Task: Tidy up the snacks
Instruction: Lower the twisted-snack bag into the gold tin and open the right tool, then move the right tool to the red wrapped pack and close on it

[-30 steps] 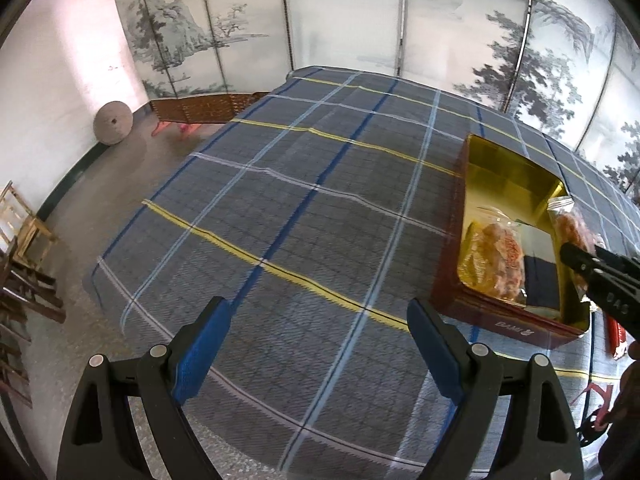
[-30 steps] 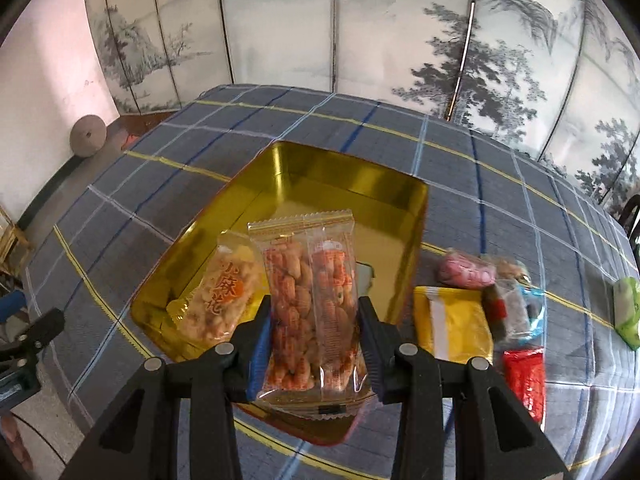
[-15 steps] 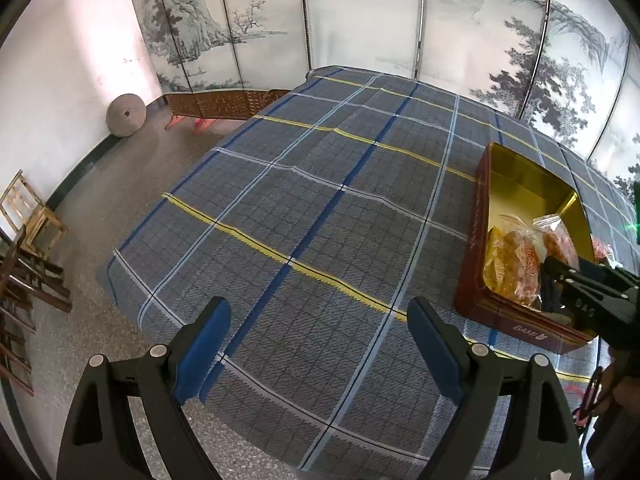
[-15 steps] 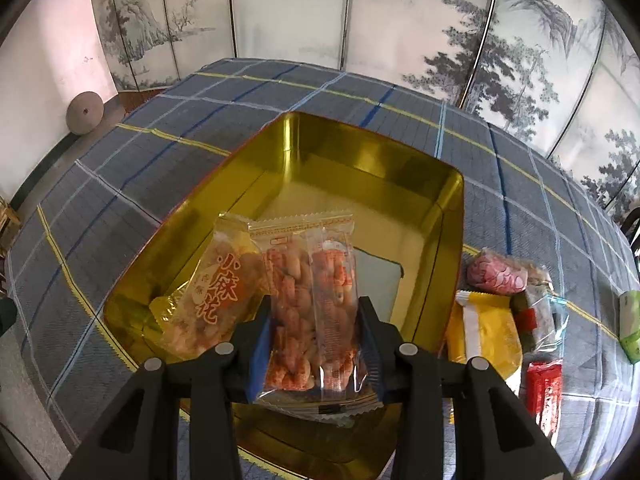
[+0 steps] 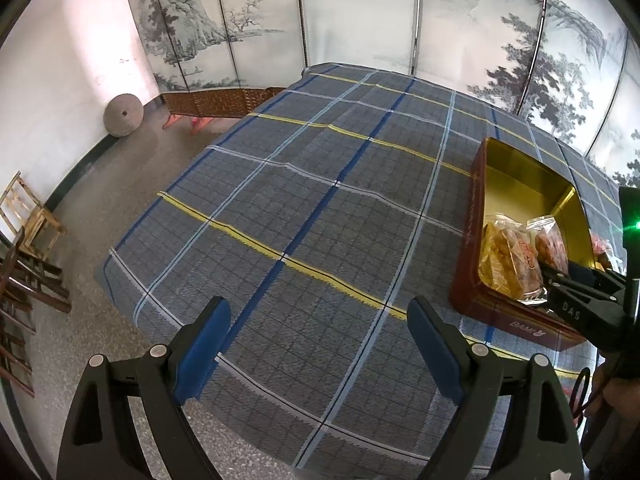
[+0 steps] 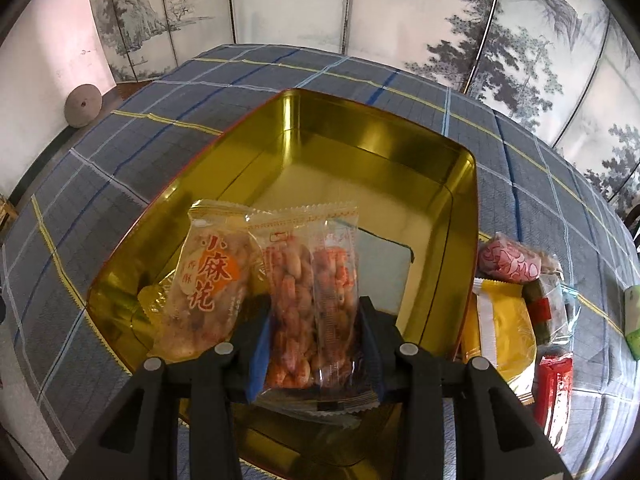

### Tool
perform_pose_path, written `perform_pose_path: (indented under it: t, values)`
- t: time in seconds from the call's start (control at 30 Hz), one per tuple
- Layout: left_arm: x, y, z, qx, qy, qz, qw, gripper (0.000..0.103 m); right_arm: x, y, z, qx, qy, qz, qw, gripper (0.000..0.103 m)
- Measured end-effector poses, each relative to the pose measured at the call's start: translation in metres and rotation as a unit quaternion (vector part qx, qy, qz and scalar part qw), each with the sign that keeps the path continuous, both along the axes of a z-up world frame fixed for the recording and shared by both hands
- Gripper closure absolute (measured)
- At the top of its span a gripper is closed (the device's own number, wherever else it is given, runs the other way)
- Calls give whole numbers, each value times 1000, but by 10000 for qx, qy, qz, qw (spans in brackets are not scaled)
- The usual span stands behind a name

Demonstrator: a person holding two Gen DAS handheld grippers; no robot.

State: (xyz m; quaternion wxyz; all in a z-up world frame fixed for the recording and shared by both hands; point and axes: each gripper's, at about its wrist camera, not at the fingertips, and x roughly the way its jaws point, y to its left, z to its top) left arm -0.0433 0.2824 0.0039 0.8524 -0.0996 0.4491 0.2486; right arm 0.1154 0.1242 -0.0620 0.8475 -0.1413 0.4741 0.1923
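My right gripper point(image 6: 316, 336) is shut on a clear packet of peanuts point(image 6: 312, 304) and holds it inside the near end of the gold tin point(image 6: 372, 152). A packet of fried twists point(image 6: 208, 280) lies in the tin, just left of the peanuts. In the left wrist view the tin point(image 5: 472, 240) stands at the right with the twists point(image 5: 508, 264) and the peanuts point(image 5: 554, 240) in it, and the right gripper point(image 5: 560, 280) reaches in. My left gripper point(image 5: 320, 344) is open and empty over the table's near left part.
Loose snacks lie right of the tin: a pink packet point(image 6: 508, 260), a yellow packet point(image 6: 504, 328), a red packet point(image 6: 554, 384), a green one point(image 6: 632, 320) at the edge. The plaid tablecloth point(image 5: 300, 200) covers the table. Folding chairs point(image 5: 24, 264) stand on the floor at left.
My right gripper has moved forward and down with the peanuts, into the tin's near end. My left gripper has drawn back and up, still open.
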Motion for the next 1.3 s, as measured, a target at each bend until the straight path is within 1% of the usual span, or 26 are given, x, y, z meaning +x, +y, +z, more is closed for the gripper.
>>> perform_pose_path:
  t: [0.07,0.1,0.13,0.17,0.4,0.53,0.63,0.73,0.87,0.97,1.13,1.3]
  values:
    - [0,-1,0,-7,-9,-1,10000,15,0,-1,2,28,-7,-1,10000,59]
    - [0,-1,1,-12,-10,-3,10000,15,-1,-2,3,30,-31,-8,10000,53]
    - [0,-1,1,-19,-16,-13,10000,15,-2,-3,6,75,-47,10,10000,44]
    - [0,-2,1,-22,-20,-21,10000,15,-4,-4,8,145,-62,43,9999,41]
    - [6,-18,7,-23,-77,-154,9998,15,-18,-24,37,460,-335,155,9983,40]
    - [13,-36,12,4,-121,-354,9993,15,-21,-57,52,577,-480,40,9972,40]
    - [19,-53,13,5,-131,-548,9984,15,-18,-94,55,506,-566,-197,9969,40]
    - [28,-72,13,-11,-107,-770,9970,15,-14,-134,49,375,-566,-463,9966,39]
    - [41,-101,13,9,-66,-1108,9938,15,-10,-183,32,245,-407,-804,9956,38]
    - [50,-120,12,-22,-47,-1310,9914,15,-8,-209,18,130,-282,-940,9951,38]
    - [62,-148,14,21,-21,-1575,9875,15,-4,-231,-2,214,-36,-1026,9945,38]
    - [72,-171,15,3,4,-1771,9842,15,-2,-233,-13,194,-7,-1007,9947,38]
